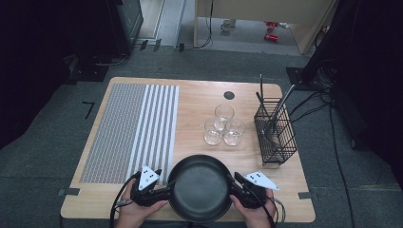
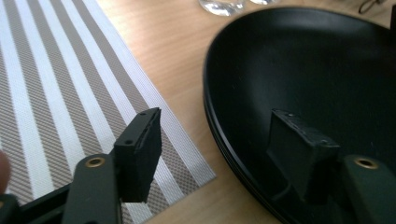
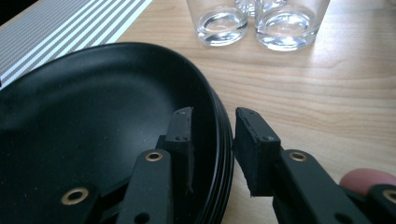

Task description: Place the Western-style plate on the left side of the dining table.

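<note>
Straddling the rim of stacked black plates [image 1: 199,189] from both sides at the counter's [image 1: 204,97] near edge.
Left gripper [image 2: 219,140] is spread wide; right gripper [image 3: 214,135] is narrower, not yet pinched. Risk: only the top rim gets caught, so the stack could split, slide into the glasses [image 1: 223,126], or tip.

no readable text, label, brand, number or sign anywhere, none on the black plates [image 3: 93,121] straddled by the jaws, none on the striped placemat [image 2: 56,93] beside the jaws, none on the glasses [image 3: 222,21] beyond the jaws
</note>
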